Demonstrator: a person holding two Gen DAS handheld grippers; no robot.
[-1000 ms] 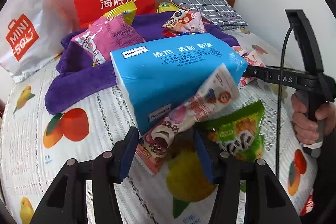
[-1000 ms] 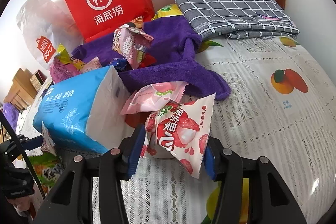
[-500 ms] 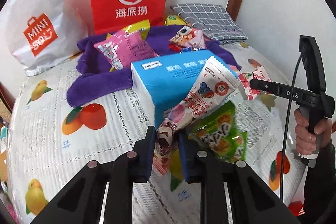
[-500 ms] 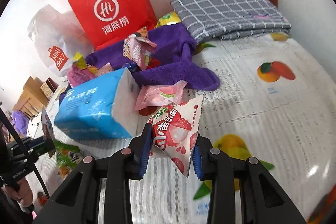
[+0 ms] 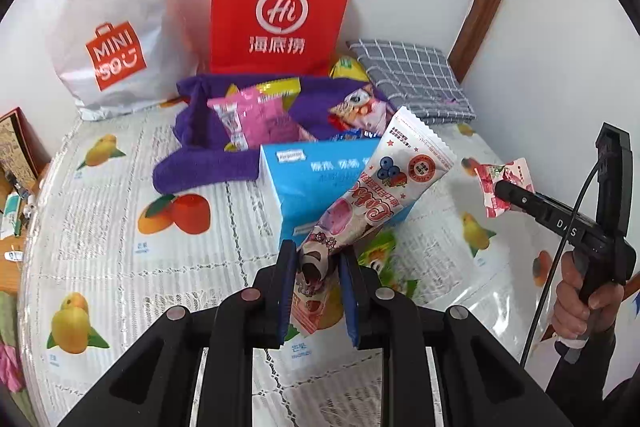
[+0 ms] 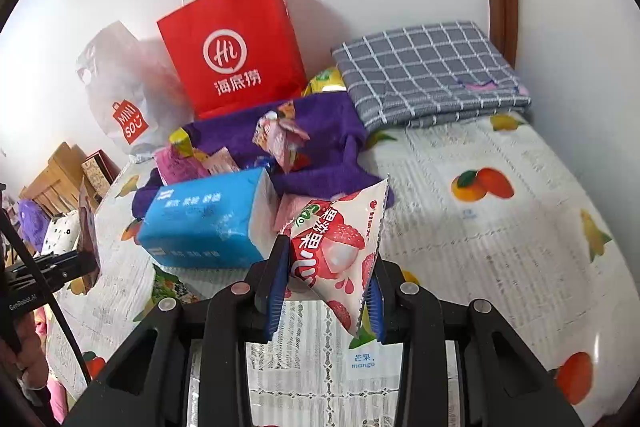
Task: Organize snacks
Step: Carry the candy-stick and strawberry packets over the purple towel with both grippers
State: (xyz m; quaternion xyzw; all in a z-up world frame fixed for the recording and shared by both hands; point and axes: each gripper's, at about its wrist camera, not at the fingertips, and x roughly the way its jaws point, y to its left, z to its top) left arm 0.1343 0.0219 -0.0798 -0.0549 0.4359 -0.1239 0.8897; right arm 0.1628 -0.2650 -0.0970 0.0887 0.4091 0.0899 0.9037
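Note:
My left gripper (image 5: 316, 267) is shut on the lower end of a long berry snack packet (image 5: 384, 187), which hangs lifted above the tablecloth. My right gripper (image 6: 326, 263) is shut on a white and red lychee snack pouch (image 6: 340, 239), also raised off the table; the same pouch (image 5: 502, 183) shows at the right of the left wrist view. More snack packets (image 5: 256, 119) lie on a purple towel (image 5: 208, 167) behind a blue tissue pack (image 5: 316, 179). A green snack bag (image 5: 380, 259) lies under the left gripper.
A red paper bag (image 5: 280, 11) and a white Miniso bag (image 5: 112, 23) stand against the back wall. A folded grey checked cloth (image 6: 428, 71) lies at the back right. A fruit-print tablecloth (image 6: 500, 239) covers the table. A hand (image 5: 580, 295) grips the right gripper's handle.
Both grippers closed on their packets and rose, lifting the berry packet and the lychee pouch off the table. The views pulled back, showing more of the bags and wall.

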